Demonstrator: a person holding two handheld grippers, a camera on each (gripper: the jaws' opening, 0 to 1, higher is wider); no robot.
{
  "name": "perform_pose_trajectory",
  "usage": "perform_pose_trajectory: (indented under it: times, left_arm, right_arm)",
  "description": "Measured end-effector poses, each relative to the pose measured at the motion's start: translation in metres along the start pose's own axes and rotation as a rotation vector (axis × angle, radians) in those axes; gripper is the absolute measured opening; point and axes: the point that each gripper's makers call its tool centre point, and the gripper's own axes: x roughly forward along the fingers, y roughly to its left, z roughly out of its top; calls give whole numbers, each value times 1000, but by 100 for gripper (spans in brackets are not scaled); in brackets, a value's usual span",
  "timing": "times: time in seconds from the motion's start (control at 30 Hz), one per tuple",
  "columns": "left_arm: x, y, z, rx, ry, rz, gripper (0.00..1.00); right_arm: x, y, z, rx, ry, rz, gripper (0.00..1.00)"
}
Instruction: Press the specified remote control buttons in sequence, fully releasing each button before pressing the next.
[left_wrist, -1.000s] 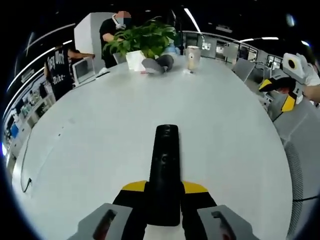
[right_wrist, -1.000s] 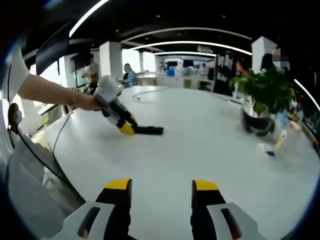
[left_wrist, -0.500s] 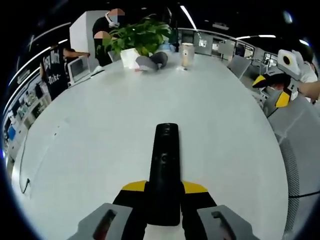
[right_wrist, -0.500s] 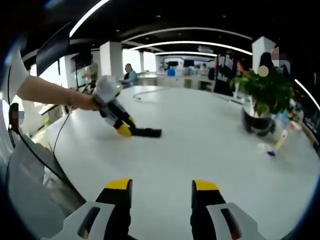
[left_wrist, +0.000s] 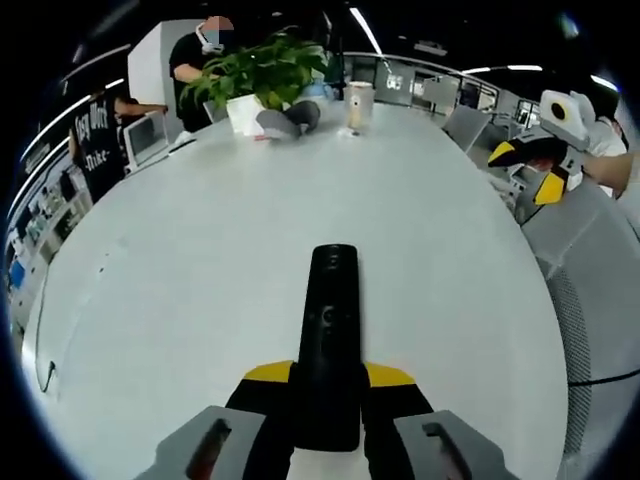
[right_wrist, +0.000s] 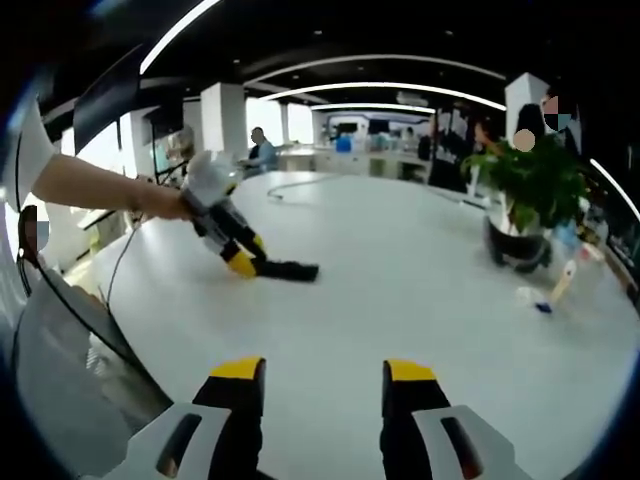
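Left gripper view: the left gripper (left_wrist: 327, 385) clamps the black remote control (left_wrist: 329, 335) at 6 o'clock, flat on the white table (left_wrist: 200, 260). Right gripper view: the right gripper (right_wrist: 323, 385) gapes wide at 6 o'clock, remote toward 10 o'clock

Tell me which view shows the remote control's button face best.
The left gripper view. The remote control lies lengthwise up the middle, face toward the camera, its near end clamped in the left tongs. In the right gripper view it is a small dark sliver on the white table, seen side-on, its buttons unreadable.
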Motion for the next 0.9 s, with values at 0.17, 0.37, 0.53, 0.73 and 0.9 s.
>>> perform_pose_trajectory:
  times: [0.17, 0.37, 0.53, 0.73, 0.9]
  left_arm:
    - [0, -4, -1, 8, 9, -8, 23]
    - [-2, -8, -3, 13, 18, -14, 23]
    - [-2, -11, -4, 17, 19, -18, 23]
    - [-2, -14, -6, 24, 20, -23, 23]
    - [-2, -16, -7, 20, 13, -18, 23]
  right_arm:
    - [0, 0, 0, -3, 1, 0, 44]
    - [0, 0, 0, 1, 0, -2, 44]
    - [0, 0, -1, -1, 2, 0, 44]
    - [1, 1, -1, 1, 4, 3, 44]
    - [1, 1, -2, 0, 10, 5, 44]
